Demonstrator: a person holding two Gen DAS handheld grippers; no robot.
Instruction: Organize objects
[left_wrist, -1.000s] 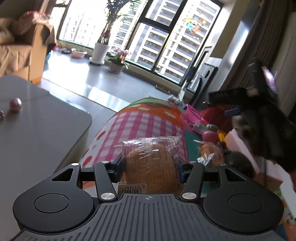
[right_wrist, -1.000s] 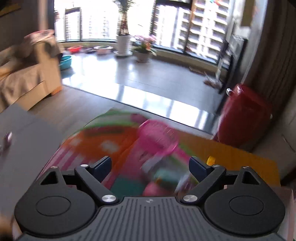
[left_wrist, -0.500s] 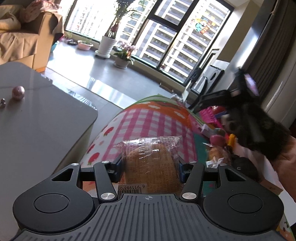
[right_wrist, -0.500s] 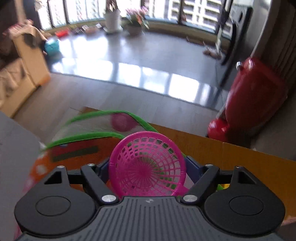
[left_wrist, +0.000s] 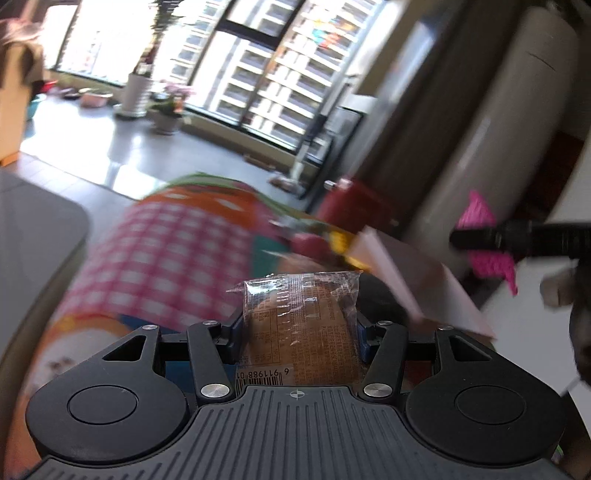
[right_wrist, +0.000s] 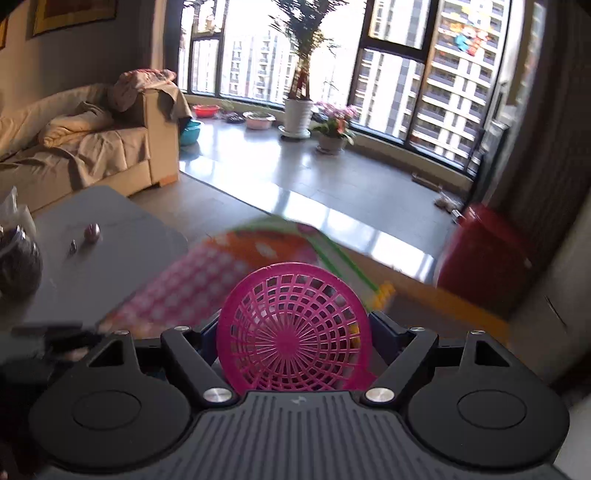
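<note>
A wrapped bun in clear plastic (left_wrist: 301, 325) sits clamped between the fingers of the left gripper (left_wrist: 299, 332), about half open, barcode end nearest the camera. Beyond its fingertips lies a blurred pink-checked mat (left_wrist: 166, 258). A pink mesh basket (right_wrist: 291, 332) is gripped between the fingers of the right gripper (right_wrist: 293, 332), its round bottom facing the camera; those jaws have just been closing onto it. Left of the right fingers stands a grey table (right_wrist: 110, 254); past the right fingertip, a red container (right_wrist: 484, 251).

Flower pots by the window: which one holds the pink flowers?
The low pot nearer the right, with pink blooms. The tall white pot beside it carries a tall green plant instead.
</note>
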